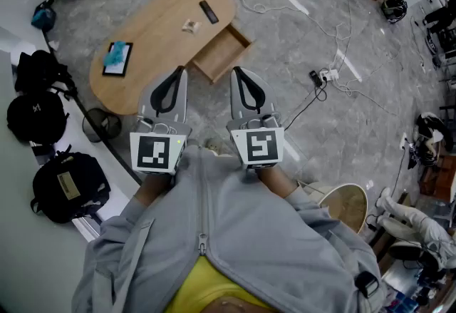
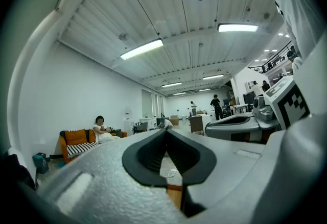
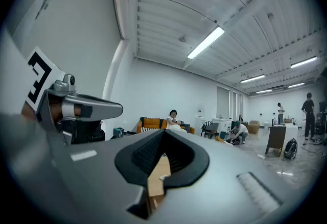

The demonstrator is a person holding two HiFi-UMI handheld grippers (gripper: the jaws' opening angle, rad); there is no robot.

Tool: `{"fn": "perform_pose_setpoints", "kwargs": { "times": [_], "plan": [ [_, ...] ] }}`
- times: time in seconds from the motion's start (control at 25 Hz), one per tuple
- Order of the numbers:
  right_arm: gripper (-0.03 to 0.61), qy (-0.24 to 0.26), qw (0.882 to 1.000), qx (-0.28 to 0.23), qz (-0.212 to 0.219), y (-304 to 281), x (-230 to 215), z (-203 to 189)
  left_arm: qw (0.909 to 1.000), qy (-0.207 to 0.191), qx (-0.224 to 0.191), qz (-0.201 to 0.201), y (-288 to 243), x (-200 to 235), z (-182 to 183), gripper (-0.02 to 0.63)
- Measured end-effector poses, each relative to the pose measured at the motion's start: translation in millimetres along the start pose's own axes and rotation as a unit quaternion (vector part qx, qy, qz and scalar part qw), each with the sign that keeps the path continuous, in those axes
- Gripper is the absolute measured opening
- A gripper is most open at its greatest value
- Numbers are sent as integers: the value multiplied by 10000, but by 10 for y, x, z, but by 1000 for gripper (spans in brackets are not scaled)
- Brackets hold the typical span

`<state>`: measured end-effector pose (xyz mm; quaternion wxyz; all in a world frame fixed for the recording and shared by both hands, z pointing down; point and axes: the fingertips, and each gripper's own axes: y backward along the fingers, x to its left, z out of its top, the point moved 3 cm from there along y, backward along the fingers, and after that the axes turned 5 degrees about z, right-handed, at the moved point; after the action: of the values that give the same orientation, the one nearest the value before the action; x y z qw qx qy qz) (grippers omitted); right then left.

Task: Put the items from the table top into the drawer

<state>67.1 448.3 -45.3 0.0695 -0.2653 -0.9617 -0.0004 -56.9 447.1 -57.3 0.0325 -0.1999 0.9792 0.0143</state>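
Two hand-held grippers sit level and side by side just ahead of a person's grey zip jacket (image 1: 235,233), both pointed toward the job rather than at work on it. The left gripper (image 1: 181,73) has its jaws drawn together with nothing between the pads. The right gripper (image 1: 236,73) is likewise fully closed and empty, so neither has hold of anything. That stance suggests a starting posture, with the tools carried shut and clear of the furniture until a target is chosen.

Beyond their tips, the drawer (image 1: 217,56) of the low oval wooden table (image 1: 160,37) stands pulled out toward the person. Its pale interior looks bare, ready to receive items from above. The task's things remain on the table top, well apart from the grippers. A small pale object (image 1: 189,26) lies near the drawer side. A slim black bar, apparently a remote control (image 1: 209,11), lies just past it. A dark-framed flat slab (image 1: 117,58) with something teal on it sits toward the table's left end.

Judged from this layout, nothing has yet gone into the drawer. The first move calls for opening one gripper and reaching over the open drawer, probably to the pale object, which lies nearest.
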Motion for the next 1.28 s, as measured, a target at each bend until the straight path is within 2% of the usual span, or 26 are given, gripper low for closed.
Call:
{"fn": "perform_pose_setpoints", "kwargs": {
  "times": [0.16,0.32,0.6,0.84,1.0,1.28],
  "plan": [
    [0,52,10000,77,33,27,-78,-155,10000,0,-35,3,-41,-82,-20,0],
    [0,-171,9998,48,32,-4,-138,-181,10000,9,81,-28,-88,-110,-97,0],
    [0,-124,9997,197,100,-272,-259,-343,9997,103,211,-10,-359,45,-246,0],
    [0,-44,9995,272,163,-837,-452,-465,9996,118,182,-156,-904,313,-401,0],
    [0,-130,9995,221,188,-1438,-614,-499,9992,195,259,-244,-1424,609,-546,0],
    [1,-206,9988,435,45,-2390,-973,-730,9979,240,403,-454,-2312,1081,-784,0]
  ]
}}
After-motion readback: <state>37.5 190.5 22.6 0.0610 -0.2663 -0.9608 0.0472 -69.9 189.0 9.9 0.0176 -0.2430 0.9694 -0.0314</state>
